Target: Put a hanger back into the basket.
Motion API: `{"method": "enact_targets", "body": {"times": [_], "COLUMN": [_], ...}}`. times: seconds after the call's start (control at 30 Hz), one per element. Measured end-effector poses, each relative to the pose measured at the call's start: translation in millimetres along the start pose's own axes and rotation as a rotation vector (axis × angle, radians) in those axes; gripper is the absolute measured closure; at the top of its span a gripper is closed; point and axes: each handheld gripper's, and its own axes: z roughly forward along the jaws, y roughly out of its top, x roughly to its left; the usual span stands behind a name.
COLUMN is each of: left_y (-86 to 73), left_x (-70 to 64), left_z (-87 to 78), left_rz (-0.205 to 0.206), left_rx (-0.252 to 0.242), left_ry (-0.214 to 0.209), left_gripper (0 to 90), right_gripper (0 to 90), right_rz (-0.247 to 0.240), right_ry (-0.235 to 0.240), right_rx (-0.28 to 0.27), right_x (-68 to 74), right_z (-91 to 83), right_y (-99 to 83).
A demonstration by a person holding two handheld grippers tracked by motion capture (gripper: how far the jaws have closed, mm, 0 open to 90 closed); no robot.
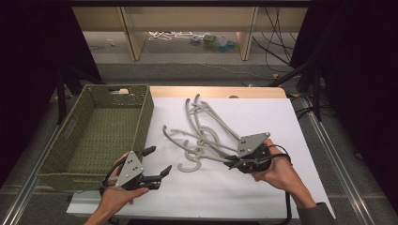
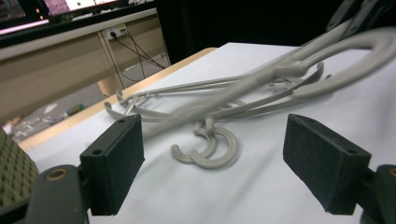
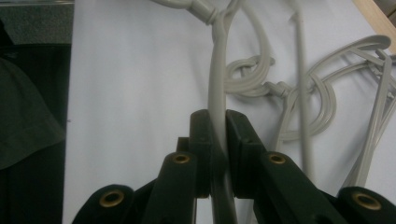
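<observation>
Several grey plastic hangers (image 1: 206,136) lie tangled in the middle of the white tabletop (image 1: 263,117). My right gripper (image 1: 233,162) is at the pile's near right end, shut on the thin bar of one hanger (image 3: 218,70), which runs straight out between the jaws; the other hangers (image 3: 303,102) lie just to its right. My left gripper (image 1: 160,160) is held open low over the table, left of the pile and close to the basket. Its wide-apart jaws frame two hanger hooks (image 2: 210,151) a short way ahead, with nothing between them.
A green woven basket (image 1: 141,117) stands empty at the table's left, its wall showing as a corner (image 2: 11,172) in the left gripper view. Beyond the table's wooden far edge (image 1: 211,91) are a floor with cables and a low shelf. Dark curtains flank both sides.
</observation>
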Motion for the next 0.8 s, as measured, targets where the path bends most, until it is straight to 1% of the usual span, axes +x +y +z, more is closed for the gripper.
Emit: {"method": "enact_targets", "body": {"times": [0.03, 0.07, 0.1, 0.13, 0.17, 0.23, 0.27, 0.3, 0.33, 0.37, 0.4, 0.43, 0.47, 0.5, 0.57, 0.6, 0.63, 0.67, 0.7, 0.73, 0.77, 0.8], "left_y": [0.9, 1.1, 0.5, -0.6, -1.3, -0.6, 0.8, 2.3, 4.0, 4.6, 5.6, 5.8, 6.1, 6.6, 7.5, 8.4, 8.4, 8.5, 8.6, 7.9, 7.5, 7.7], "left_x": [0.5, 1.0, 0.7, -0.1, -1.4, -3.9, -4.9, -6.8, -9.2, -10.7, -11.8, -13.4, -14.4, -14.6, -15.7, -15.6, -15.6, -14.9, -13.8, -13.6, -12.9, -11.4], "left_z": [3.6, 7.7, 12.5, 17.6, 23.0, 30.3, 33.9, 37.3, 41.8, 44.4, 48.0, 51.9, 56.1, 60.5, 67.9, 74.9, 74.9, 78.3, 81.1, 83.3, 85.2, 86.8], "left_rz": [0.004, 0.003, 0.003, 0.016, 0.038, 0.068, 0.081, 0.084, 0.101, 0.112, 0.141, 0.156, 0.178, 0.206, 0.228, 0.252, 0.252, 0.262, 0.267, 0.247, 0.235, 0.260], "left_rx": [0.010, 0.023, 0.041, 0.053, 0.080, 0.098, 0.105, 0.112, 0.120, 0.118, 0.113, 0.110, 0.111, 0.111, 0.103, 0.105, 0.105, 0.103, 0.103, 0.100, 0.093, 0.090], "left_ry": [-0.010, -0.019, -0.021, -0.026, -0.037, -0.033, -0.038, -0.034, -0.038, -0.042, -0.052, -0.052, -0.055, -0.061, -0.071, -0.086, -0.086, -0.100, -0.109, -0.119, -0.134, -0.139], "left_gripper": [20.3, 20.2, 20.1, 20.2, 20.6, 21.0, 21.0, 21.2, 21.3, 21.7, 22.9, 24.7, 25.2, 26.5, 31.7, 33.3, 35.7, 35.7, 38.1, 39.7, 39.7, 43.7], "right_gripper": [82.1, 82.1, 82.2, 82.2, 82.2, 82.2, 82.2, 82.2, 82.1, 82.2, 82.1, 82.1, 82.1, 82.1, 82.1, 82.1, 82.1, 82.1, 82.1, 82.1, 82.1, 82.1], "right_rz": [0.000, 0.004, 0.004, 0.002, -0.004, -0.001, -0.001, -0.007, -0.006, -0.006, -0.005, -0.007, -0.007, -0.004, -0.004, -0.005, -0.005, -0.004, -0.003, -0.003, -0.003, -0.004], "right_ry": [0.000, 0.009, 0.009, 0.001, 0.000, -0.006, -0.006, -0.008, -0.007, -0.008, -0.008, -0.002, -0.009, -0.004, -0.002, 0.000, 0.000, -0.002, 0.001, -0.002, -0.002, 0.002], "right_rx": [0.000, -0.012, -0.010, -0.003, 0.006, -0.002, -0.002, -0.006, -0.009, -0.012, -0.013, -0.013, -0.019, -0.021, -0.023, -0.025, -0.025, -0.026, -0.026, -0.026, -0.026, -0.030], "right_x": [0.0, 1.5, 3.3, 5.1, 6.1, 8.5, 8.5, 8.5, 9.2, 10.0, 10.4, 10.6, 10.7, 10.9, 11.3, 11.6, 11.6, 11.7, 12.0, 12.0, 12.0, 12.0], "right_z": [0.0, -2.0, -4.0, -5.1, -6.0, -9.2, -9.2, -10.0, -11.1, -12.5, -13.2, -14.1, -14.7, -15.3, -16.5, -16.8, -16.8, -17.2, -17.8, -17.8, -17.8, -18.0], "right_y": [0.0, -1.0, -1.7, -2.3, -2.9, -3.0, -3.0, -2.8, -2.4, -1.8, -1.6, -1.4, -1.3, -1.1, -0.6, -0.4, -0.4, -0.2, -0.1, 0.0, 0.0, 0.1]}}
